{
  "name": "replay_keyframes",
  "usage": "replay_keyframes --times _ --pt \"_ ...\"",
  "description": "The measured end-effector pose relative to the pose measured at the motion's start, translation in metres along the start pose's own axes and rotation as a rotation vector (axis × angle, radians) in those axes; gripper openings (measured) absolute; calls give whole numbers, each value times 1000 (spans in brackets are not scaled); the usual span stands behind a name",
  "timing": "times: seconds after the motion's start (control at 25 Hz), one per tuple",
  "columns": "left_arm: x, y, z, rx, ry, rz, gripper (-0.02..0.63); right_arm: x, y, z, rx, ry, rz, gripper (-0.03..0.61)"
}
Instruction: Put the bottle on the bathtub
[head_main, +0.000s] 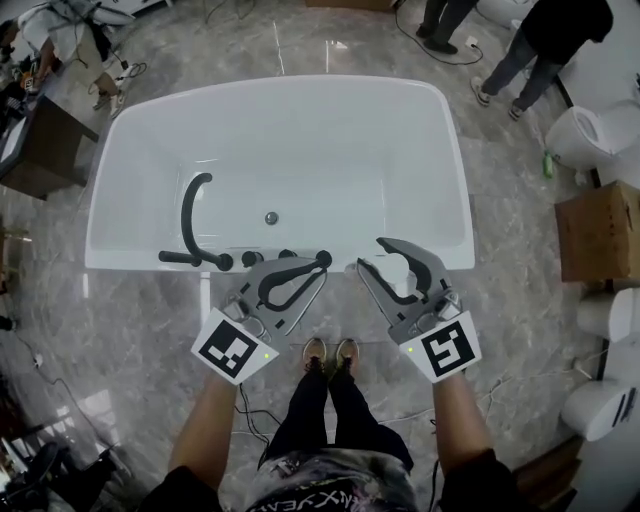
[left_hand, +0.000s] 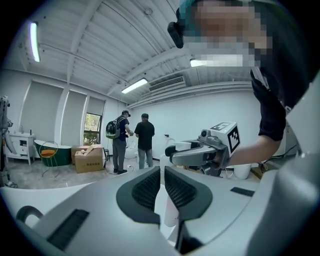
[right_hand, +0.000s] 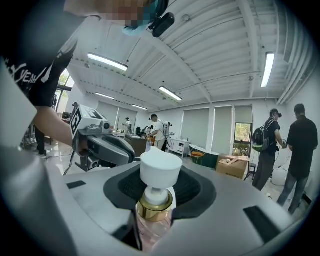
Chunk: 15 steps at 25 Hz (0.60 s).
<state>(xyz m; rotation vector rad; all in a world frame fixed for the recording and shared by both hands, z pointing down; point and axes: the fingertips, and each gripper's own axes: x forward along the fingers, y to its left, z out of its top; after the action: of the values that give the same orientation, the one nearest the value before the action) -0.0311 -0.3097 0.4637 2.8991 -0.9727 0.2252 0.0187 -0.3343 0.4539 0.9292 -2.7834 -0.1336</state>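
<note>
Two hand-held grippers hang over the near rim of the white bathtub (head_main: 120, 256), on the person's side of it. The right hand-held gripper (head_main: 378, 256) pinches a pump bottle (right_hand: 160, 169) just under its gold collar. The white pump cap stands above the jaws and the clear pinkish body hangs below them, roughly upright. The left hand-held gripper (head_main: 318, 264) is empty, its jaws pressed almost together with only a slit between the ribbed pads.

The bottle is not yet set down; it sits in the air close to the rim, just right of the black faucet (head_main: 195, 215) and its row of knobs (head_main: 250, 258).

The ledge looks narrow and glossy, so placement probably matters more than speed. It seems best to aim for the bare stretch right of the knobs and bring the bottle straight down with its base level. The jaws should spread only once the base rests fully on the flat, not on the rounded edge. Then the gripper can back off sideways without brushing the cap. The left gripper would do well to keep clear.
</note>
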Motion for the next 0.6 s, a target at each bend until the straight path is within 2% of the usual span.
replay_keyframes --times 0.32,0.6 --pt "23 16 -62 12 25 33 41 30 -12 -63 18 -7 -15 141" --pt "36 20 -101 38 28 49 41 41 -14 -109 11 -10 -17 141"
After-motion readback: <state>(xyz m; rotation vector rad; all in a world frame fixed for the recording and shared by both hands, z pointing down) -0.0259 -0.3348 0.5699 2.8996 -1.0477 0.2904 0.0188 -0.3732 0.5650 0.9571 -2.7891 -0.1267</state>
